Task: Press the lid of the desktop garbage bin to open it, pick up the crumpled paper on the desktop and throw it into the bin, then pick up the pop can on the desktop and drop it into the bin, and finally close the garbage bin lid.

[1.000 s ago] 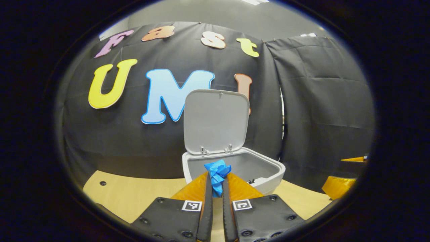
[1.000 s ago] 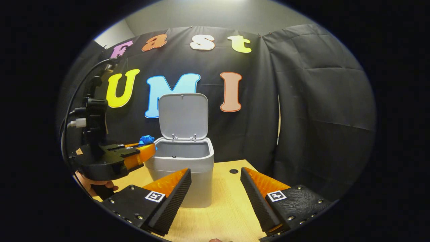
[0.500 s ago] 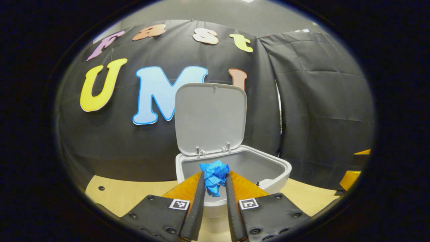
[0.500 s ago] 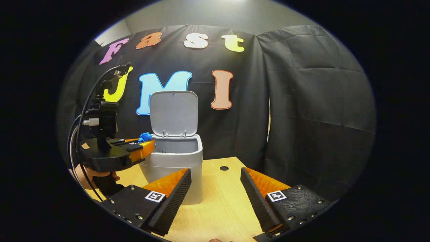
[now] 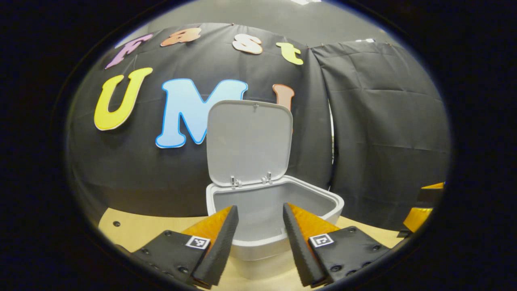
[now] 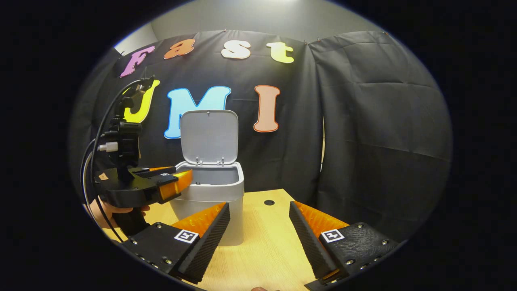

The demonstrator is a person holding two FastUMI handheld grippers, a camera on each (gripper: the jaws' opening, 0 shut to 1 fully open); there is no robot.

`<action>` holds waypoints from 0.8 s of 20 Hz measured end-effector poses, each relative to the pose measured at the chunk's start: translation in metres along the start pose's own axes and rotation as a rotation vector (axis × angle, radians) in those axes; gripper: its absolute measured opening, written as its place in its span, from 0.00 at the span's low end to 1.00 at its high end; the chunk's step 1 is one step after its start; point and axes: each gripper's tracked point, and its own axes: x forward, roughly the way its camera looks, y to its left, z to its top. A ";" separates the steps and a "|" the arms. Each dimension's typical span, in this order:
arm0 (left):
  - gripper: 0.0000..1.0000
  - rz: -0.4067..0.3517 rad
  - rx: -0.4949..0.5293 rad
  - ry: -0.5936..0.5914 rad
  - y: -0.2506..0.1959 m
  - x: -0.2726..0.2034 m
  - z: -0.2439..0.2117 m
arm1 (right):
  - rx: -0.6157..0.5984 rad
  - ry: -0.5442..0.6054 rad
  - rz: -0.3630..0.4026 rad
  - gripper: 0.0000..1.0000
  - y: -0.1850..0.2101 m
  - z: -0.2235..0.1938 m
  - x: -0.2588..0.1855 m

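Observation:
The grey desktop bin [image 5: 332,203] stands with its lid [image 5: 248,141] raised upright against the wall. My left gripper [image 5: 259,210] hangs open just over the bin's near rim, with nothing between its fingers. In the right gripper view the same bin [image 6: 210,194] sits at the back left of the table with its lid [image 6: 208,135] up. There the left gripper [image 6: 186,180], held by a hand [image 6: 109,210], points its tips over the bin's left rim. My right gripper [image 6: 258,206] is open and empty, low over the table in front of the bin.
The light wooden table [image 6: 266,246] runs from the bin to the near edge and has a small dark hole [image 6: 269,202] behind my right gripper. Black cloth closes the back and right sides. The other gripper [image 5: 420,214] shows at the far right of the left gripper view.
My left gripper has opened over the bin's mouth, and the blue crumpled paper it held is gone from between its fingers. The right gripper has barely moved.

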 end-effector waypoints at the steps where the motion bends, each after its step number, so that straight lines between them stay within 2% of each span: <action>1: 0.81 0.001 -0.004 -0.001 0.000 -0.003 0.002 | -0.001 -0.001 0.005 0.95 0.002 0.001 0.000; 2: 0.87 0.004 -0.010 -0.003 0.000 -0.006 0.002 | -0.003 -0.003 0.010 0.95 0.004 0.001 0.000; 5: 0.96 0.031 -0.029 -0.011 0.006 -0.017 0.004 | -0.006 -0.016 0.026 0.95 0.011 0.005 -0.001; 16: 0.95 0.132 -0.042 -0.101 0.040 -0.090 0.029 | -0.017 -0.050 0.160 0.95 0.056 0.013 -0.010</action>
